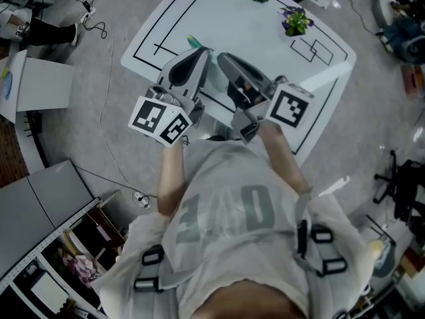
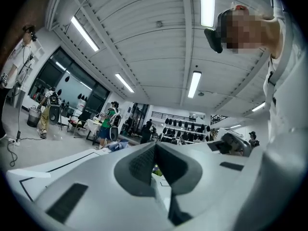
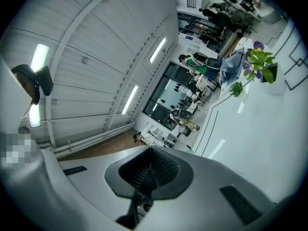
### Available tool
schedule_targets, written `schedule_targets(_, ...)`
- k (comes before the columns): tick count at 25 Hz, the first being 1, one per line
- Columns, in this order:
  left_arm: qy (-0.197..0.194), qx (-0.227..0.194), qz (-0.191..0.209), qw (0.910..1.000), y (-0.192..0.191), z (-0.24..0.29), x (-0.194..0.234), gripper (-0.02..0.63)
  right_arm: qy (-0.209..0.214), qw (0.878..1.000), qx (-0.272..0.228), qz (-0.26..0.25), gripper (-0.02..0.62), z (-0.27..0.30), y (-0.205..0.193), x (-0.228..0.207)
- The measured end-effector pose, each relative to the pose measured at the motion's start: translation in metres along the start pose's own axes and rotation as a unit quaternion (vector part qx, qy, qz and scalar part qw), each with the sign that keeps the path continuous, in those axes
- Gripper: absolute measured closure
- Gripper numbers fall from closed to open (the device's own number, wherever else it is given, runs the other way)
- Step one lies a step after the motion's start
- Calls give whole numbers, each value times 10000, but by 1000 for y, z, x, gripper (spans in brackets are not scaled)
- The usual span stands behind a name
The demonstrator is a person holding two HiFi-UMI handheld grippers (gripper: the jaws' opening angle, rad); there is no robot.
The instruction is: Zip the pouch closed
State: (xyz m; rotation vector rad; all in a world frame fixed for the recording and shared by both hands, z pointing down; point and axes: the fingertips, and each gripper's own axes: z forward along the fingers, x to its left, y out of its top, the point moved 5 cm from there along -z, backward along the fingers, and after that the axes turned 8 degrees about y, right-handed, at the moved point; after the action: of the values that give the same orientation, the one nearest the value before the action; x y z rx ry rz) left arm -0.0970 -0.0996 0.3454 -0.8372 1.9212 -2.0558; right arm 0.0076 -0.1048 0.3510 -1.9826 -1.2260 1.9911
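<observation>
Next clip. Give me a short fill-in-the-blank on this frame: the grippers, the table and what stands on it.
1. The left gripper and the right gripper both have their jaws ____.
2. The table is white, and its top is marked out in ____.
3. The potted plant near a corner of the table bears ____ flowers.

Missing words: shut; black; purple.
</observation>
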Motion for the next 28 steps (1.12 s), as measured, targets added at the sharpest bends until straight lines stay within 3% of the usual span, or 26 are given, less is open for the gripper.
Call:
schedule_targets(3,192,49,23,9998,-4,1,5,600,-13,10000,49,-22,584,-1,-1,-1)
schedule_targets(8,518,58,-272,9983,-8,-3,24,600,50,9997,206,-150,586,-5,-4,3)
schedule_targets(19,1500,58,91,9886,3,-35,66,600,83,9991,351,-217,586,-22,-7,2)
schedule_targets(28,2003,17,133,9796,6,-59,91,600,-46,9991,389,-182,586,-34,-12,-5)
